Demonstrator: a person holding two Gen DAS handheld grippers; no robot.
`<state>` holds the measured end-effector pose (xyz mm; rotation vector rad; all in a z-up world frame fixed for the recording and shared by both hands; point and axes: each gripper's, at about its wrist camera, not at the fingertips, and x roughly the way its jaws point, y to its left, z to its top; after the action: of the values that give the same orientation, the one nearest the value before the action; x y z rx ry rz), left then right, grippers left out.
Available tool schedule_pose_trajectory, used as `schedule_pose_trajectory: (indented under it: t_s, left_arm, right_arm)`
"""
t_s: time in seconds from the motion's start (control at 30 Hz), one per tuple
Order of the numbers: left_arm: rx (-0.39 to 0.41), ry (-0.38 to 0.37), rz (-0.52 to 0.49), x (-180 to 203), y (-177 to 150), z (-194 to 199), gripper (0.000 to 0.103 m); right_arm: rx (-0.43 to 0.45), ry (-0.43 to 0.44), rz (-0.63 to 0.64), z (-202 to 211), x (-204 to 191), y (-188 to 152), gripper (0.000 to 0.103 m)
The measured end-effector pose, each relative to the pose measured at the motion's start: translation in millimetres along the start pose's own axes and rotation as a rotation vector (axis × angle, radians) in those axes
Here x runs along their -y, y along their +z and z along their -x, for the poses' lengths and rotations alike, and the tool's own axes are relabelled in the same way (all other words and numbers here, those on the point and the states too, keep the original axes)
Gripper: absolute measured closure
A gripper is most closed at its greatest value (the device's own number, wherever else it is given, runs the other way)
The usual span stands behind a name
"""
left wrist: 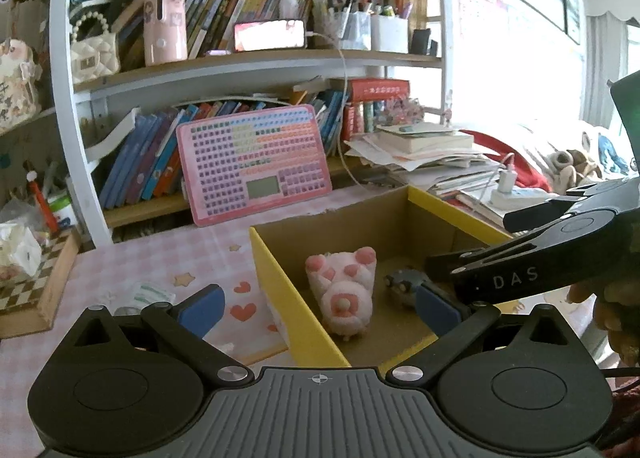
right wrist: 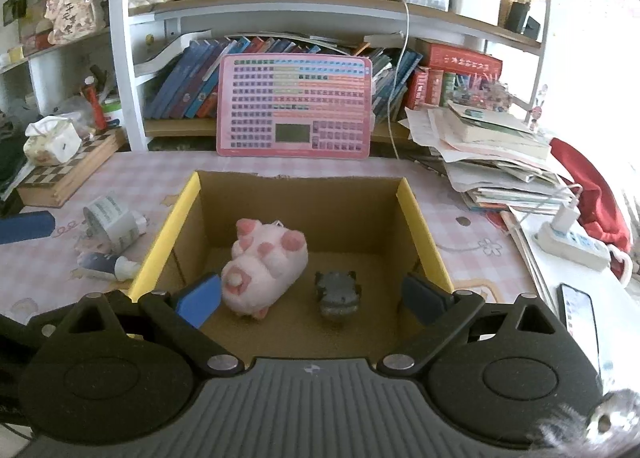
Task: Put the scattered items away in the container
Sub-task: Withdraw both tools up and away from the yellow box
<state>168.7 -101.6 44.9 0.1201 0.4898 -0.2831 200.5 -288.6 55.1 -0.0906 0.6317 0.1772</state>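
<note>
An open cardboard box with yellow rims (right wrist: 420,218) stands on the pink checked table; it also shows in the left wrist view (left wrist: 280,282). Inside lie a pink plush pig (right wrist: 264,266) (left wrist: 344,286) and a small grey toy (right wrist: 338,292) (left wrist: 404,284). My right gripper (right wrist: 316,298) is open and empty, over the box's near edge above both toys. My left gripper (left wrist: 318,308) is open and empty, straddling the box's left wall. A white plug adapter (right wrist: 110,222) and a small tube (right wrist: 108,264) lie on the table left of the box.
A pink tablet-like board (right wrist: 294,106) leans on the bookshelf behind the box. A chessboard box with tissues (right wrist: 68,170) sits at left. Stacked papers and books (right wrist: 492,154), a power strip (right wrist: 576,242) and a phone (right wrist: 580,318) lie at right.
</note>
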Motion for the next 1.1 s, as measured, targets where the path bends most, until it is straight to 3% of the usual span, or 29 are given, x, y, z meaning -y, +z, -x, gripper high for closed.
schedule_pose_trajectory:
  t_s: [0.6, 0.87, 1.1]
  left_arm:
    - [-0.053, -0.167, -0.072, -20, -59, 75, 0.0]
    - [-0.096, -0.15, -0.051, -37, -75, 94, 0.0]
    - [-0.135, -0.072, 0.024, -62, -89, 104, 0.0]
  right_arm:
    - [-0.066, -0.133, -0.118, 74, -67, -75, 0.005]
    - [-0.119, -0.117, -0.107, 85, -102, -94, 0.005]
    - [-0.203, -0.035, -0.08, 72, -126, -102, 0.005]
